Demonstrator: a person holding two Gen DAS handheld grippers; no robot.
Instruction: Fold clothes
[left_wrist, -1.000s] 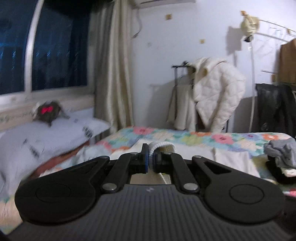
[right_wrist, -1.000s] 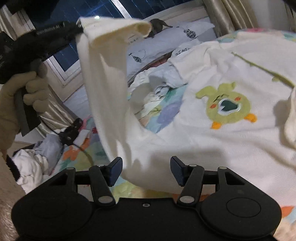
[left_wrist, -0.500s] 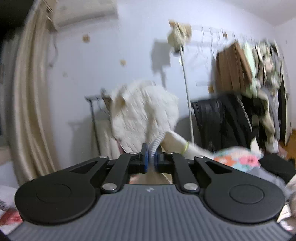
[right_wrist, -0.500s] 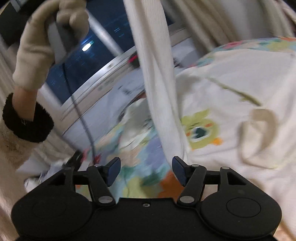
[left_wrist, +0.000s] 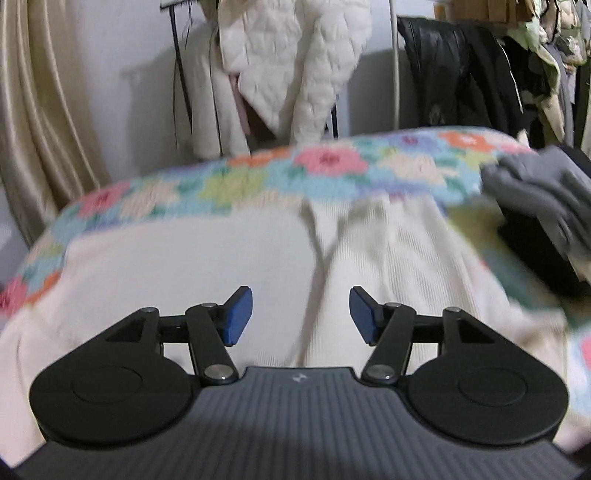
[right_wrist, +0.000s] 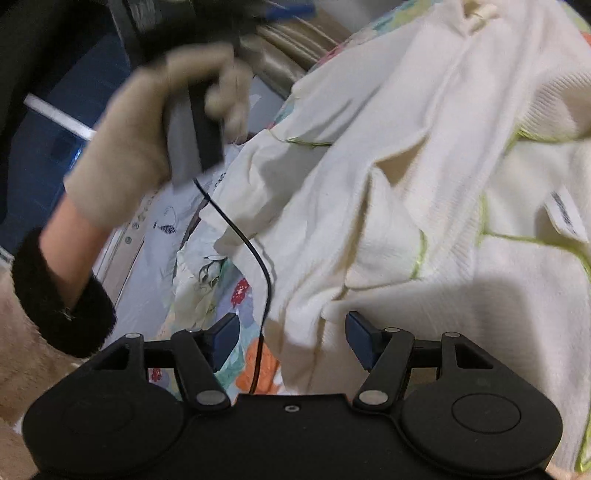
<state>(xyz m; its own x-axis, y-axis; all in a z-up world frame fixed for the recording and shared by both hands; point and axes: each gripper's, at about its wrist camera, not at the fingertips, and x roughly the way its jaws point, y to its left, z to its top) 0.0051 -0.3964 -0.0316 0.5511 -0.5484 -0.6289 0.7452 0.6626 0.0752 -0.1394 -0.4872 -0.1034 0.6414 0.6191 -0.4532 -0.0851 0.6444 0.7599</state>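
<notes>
Cream top (right_wrist: 406, 221) lies rumpled on floral bed cover (left_wrist: 332, 173), sleeve just thrown across it. Left gripper (left_wrist: 301, 314), clamped on that sleeve 1 sec ago, is opening w/ nothing between pads; right gripper (right_wrist: 291, 339) spread, empty. Fold 1 looks laid; smoothing prob next.

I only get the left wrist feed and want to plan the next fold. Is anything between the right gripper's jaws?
Observer: The right gripper is open; the cream garment's edge and a black cable lie past the gap, ungripped.
Operator: Any markings on the garment?
Observer: Lime-green stitching and a white care label, so it looks inside out.
Operator: Where's the left hand?
Observer: The gloved left hand is raised beside the garment.
</notes>
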